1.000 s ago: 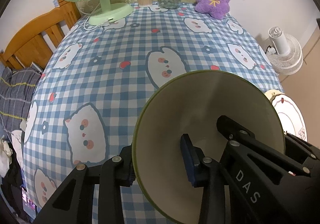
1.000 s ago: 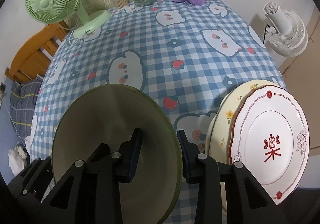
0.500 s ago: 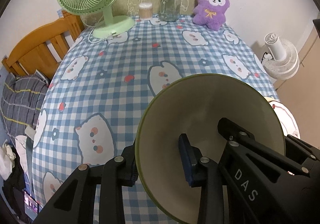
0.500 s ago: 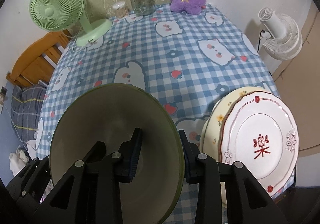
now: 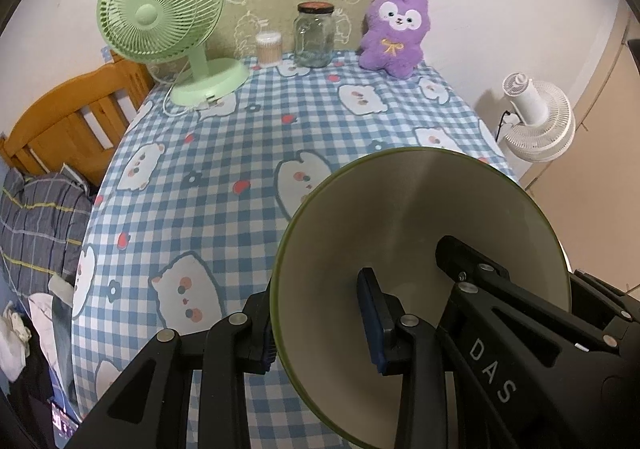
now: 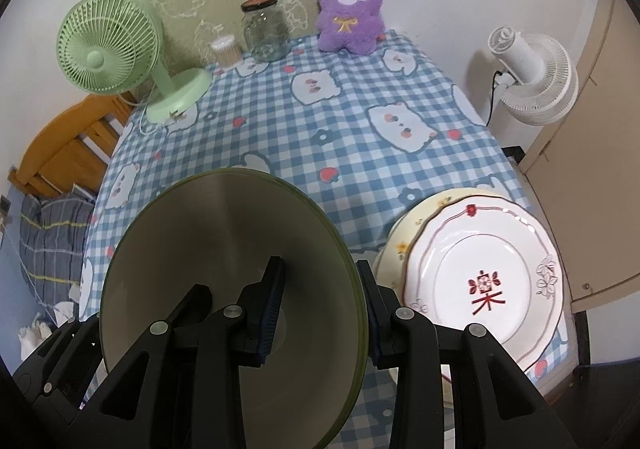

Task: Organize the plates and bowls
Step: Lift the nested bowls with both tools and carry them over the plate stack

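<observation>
green-rimmed bowl raised above the checked bench, left gripper and right gripper each clamped on opposite rims, "das" on right gripper's arm, red character on white plate stacked beside

green fan | glass jar | purple plush | white fan
</observation>
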`<state>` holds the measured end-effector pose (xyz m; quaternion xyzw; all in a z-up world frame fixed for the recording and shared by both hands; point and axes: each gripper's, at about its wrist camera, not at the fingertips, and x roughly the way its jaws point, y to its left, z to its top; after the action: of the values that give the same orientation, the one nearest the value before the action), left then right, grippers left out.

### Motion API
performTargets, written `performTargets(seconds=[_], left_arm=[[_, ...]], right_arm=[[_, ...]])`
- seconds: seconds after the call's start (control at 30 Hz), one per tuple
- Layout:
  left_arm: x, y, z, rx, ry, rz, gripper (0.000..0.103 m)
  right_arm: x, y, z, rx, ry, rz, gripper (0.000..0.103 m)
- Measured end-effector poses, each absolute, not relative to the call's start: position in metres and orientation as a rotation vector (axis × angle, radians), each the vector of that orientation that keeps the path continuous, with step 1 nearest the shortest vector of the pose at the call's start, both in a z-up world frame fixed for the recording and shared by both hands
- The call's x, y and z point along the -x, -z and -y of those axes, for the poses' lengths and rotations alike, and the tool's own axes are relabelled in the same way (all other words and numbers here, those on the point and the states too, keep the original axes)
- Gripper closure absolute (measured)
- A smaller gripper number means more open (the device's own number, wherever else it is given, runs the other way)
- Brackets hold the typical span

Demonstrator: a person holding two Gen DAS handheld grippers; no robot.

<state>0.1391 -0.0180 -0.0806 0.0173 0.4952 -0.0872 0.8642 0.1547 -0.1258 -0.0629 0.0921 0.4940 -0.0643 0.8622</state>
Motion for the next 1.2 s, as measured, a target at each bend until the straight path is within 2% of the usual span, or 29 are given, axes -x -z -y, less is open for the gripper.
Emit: performTargets(seconds=[1.2], left_arm=[[-0.134, 0.064, 0.139, 0.000, 0.146, -1.026, 0.069]], right_arm=[[-0.147, 0.047, 0.252, -0.161, 0.109, -1.031, 0.065]])
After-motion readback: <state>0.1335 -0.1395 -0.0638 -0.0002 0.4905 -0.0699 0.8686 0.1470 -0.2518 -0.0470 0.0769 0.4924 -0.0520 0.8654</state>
